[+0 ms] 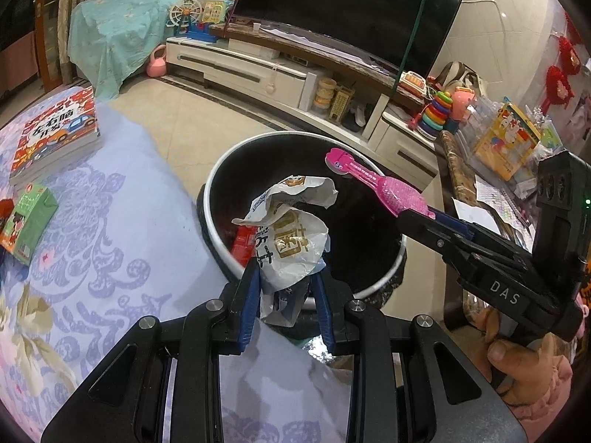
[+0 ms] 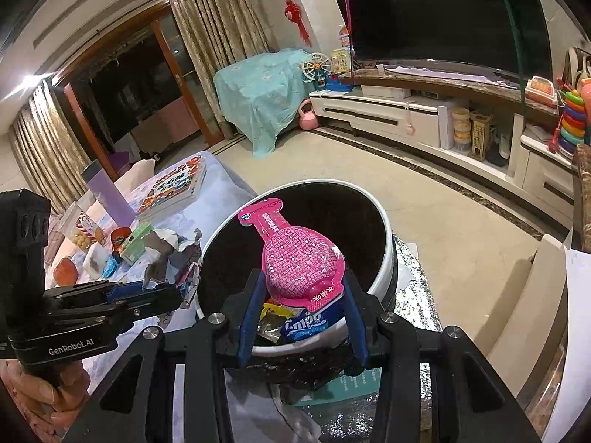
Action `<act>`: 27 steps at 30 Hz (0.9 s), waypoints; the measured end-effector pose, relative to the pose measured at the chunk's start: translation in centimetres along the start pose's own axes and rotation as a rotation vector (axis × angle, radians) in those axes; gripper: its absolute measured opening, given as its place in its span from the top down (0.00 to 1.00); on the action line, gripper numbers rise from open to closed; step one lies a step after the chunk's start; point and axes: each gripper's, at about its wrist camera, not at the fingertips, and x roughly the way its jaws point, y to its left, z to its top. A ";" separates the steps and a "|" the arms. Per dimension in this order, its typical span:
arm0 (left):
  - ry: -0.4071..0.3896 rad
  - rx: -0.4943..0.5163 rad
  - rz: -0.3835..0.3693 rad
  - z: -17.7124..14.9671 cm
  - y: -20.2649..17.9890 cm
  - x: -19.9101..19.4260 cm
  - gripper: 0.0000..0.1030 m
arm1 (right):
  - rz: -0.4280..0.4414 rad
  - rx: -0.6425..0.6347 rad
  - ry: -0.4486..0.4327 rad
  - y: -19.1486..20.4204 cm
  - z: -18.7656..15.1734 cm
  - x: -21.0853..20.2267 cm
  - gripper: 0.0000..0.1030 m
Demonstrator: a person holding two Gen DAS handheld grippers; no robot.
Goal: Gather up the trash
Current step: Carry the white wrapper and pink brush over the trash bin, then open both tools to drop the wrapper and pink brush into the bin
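Nearest us, our left gripper (image 1: 286,288) has its jaws clamped on a crumpled white wrapper (image 1: 291,236), light and soft, held over the near rim of the trash bin (image 1: 221,173) beside the counter (image 1: 110,192). Our right gripper (image 2: 303,306) has its jaws clamped on the wide end of a stiff, slick pink package (image 2: 295,254), also above the bin.

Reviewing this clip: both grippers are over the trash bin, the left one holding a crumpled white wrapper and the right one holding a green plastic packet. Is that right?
Not quite. The packet in the right gripper is pink, not green, as the right wrist view shows. The rest stands: the left gripper holds a crumpled white wrapper, and both are over the trash bin.
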 end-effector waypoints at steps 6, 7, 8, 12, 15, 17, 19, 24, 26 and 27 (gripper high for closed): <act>0.008 0.012 0.008 1.0 0.2 1.0 0.74 | -0.005 -0.004 0.009 -0.6 0.7 0.4 0.59; 0.010 0.014 0.008 1.2 0.2 1.1 0.74 | -0.006 -0.004 0.009 -0.5 0.7 0.5 0.59; 0.010 0.016 0.009 1.3 0.1 1.3 0.74 | -0.008 -0.007 0.011 -0.5 0.8 0.6 0.59; 0.018 0.015 0.011 1.7 0.1 1.9 0.74 | -0.014 -0.010 0.016 -0.6 1.3 1.0 0.59; 0.027 0.017 0.011 2.0 0.1 2.4 0.74 | -0.018 -0.012 0.022 -0.7 1.4 1.4 0.59; 0.030 0.024 0.016 2.1 0.0 2.7 0.74 | -0.016 -0.011 0.025 -1.0 1.6 1.6 0.59; 0.032 0.026 0.021 2.2 0.1 2.9 0.73 | -0.016 -0.010 0.027 -1.0 1.7 1.8 0.59; 0.034 0.015 0.025 2.4 0.3 3.3 0.66 | -0.019 -0.007 0.033 -1.2 1.8 2.2 0.57; 0.034 0.011 0.025 2.3 0.4 3.3 0.57 | -0.020 -0.006 0.039 -1.2 1.8 2.3 0.56; 0.032 0.009 0.024 2.3 0.4 3.3 0.51 | -0.018 0.000 0.042 -1.3 1.8 2.4 0.54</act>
